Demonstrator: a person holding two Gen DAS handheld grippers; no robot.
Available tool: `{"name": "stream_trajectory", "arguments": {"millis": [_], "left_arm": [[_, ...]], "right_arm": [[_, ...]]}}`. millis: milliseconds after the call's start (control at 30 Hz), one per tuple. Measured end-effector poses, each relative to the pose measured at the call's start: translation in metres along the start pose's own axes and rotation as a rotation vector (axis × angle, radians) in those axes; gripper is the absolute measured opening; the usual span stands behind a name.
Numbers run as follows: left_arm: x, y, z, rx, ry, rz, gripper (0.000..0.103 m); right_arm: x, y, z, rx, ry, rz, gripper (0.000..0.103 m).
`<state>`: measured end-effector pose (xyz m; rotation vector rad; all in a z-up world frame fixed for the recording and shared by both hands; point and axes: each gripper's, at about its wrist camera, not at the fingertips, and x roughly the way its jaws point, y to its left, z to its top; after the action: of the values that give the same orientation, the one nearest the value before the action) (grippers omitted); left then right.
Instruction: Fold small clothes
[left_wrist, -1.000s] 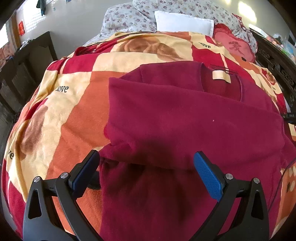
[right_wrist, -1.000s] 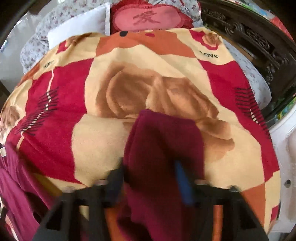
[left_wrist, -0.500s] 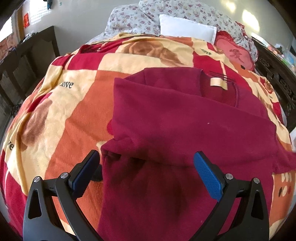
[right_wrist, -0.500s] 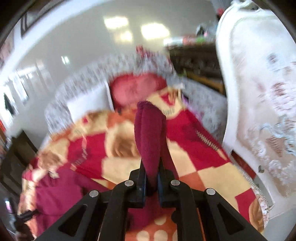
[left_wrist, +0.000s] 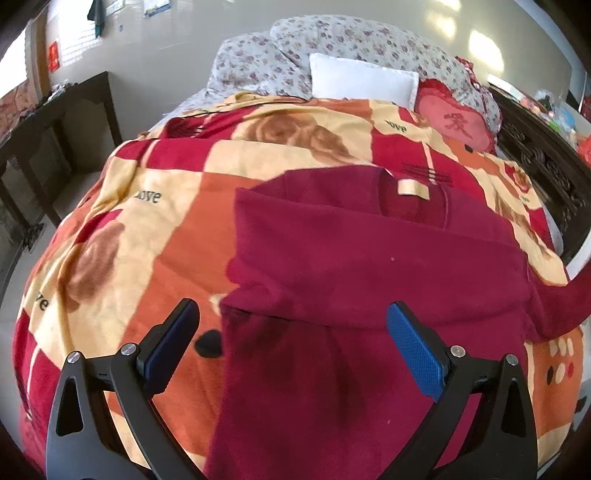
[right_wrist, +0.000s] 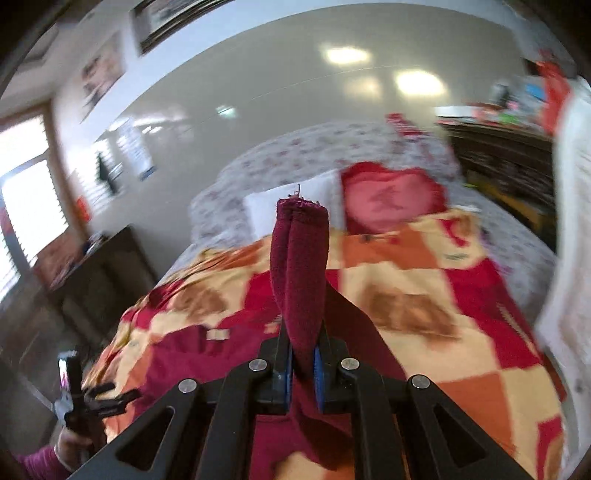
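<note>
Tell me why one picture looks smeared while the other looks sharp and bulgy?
Right wrist view: motion blur smears the bed and walls, though the right gripper and its pinched sleeve stay sharp. Left wrist view: crisp, but the fisheye lens bulges the blanket; the left gripper shadows the maroon top.

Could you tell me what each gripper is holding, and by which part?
Right gripper clamps the maroon sweater's sleeve near its cuff; left gripper is open, holding nothing.

Black angular left gripper (left_wrist: 291, 334) and right gripper (right_wrist: 303, 363), blue textured pads (left_wrist: 415, 347), silver screws, pink sleeve (right_wrist: 40, 461).
</note>
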<state>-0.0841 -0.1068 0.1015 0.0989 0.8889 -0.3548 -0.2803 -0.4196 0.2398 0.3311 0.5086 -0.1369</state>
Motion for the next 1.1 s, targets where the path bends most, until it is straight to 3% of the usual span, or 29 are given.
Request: {"name": "stream_trajectory", "arguments": {"millis": [200,333,467,567,600,733,767,867,967,1100], "left_arm": [[-0.002,0.023,0.002,-0.053,-0.008,0.006,0.102],[0.001,0.037,0.002,-0.081,-0.007,0.015,0.102],[0.008,0.052,0.002,-0.116,-0.003,-0.005,0.102],[0.014,0.060,0.003,-0.133,0.013,-0.026,0.102],[0.015,0.061,0.003,-0.136,0.014,-0.036,0.102],[0.020,0.060,0.006,-0.148,0.005,-0.089,0.102],[0.022,0.058,0.007,-0.149,0.006,-0.104,0.102],[0.029,0.050,0.011,-0.160,0.027,-0.139,0.102],[0.027,0.046,0.012,-0.177,0.023,-0.147,0.102],[0.019,0.048,0.011,-0.169,-0.004,-0.149,0.102]], "right_arm": [[0.080,0.095,-0.001,-0.144,0.102,0.194,0.008],[0.151,0.155,-0.028,-0.218,0.224,0.314,0.008],[0.214,0.185,-0.069,-0.265,0.323,0.329,0.008],[0.257,0.184,-0.101,-0.211,0.504,0.319,0.008],[0.261,0.179,-0.108,-0.182,0.527,0.330,0.008],[0.235,0.154,-0.104,-0.130,0.467,0.353,0.012],[0.227,0.150,-0.101,-0.129,0.447,0.354,0.018],[0.202,0.135,-0.095,-0.126,0.379,0.338,0.059],[0.197,0.135,-0.091,-0.101,0.400,0.348,0.061],[0.171,0.110,-0.080,-0.058,0.303,0.305,0.061]]}}
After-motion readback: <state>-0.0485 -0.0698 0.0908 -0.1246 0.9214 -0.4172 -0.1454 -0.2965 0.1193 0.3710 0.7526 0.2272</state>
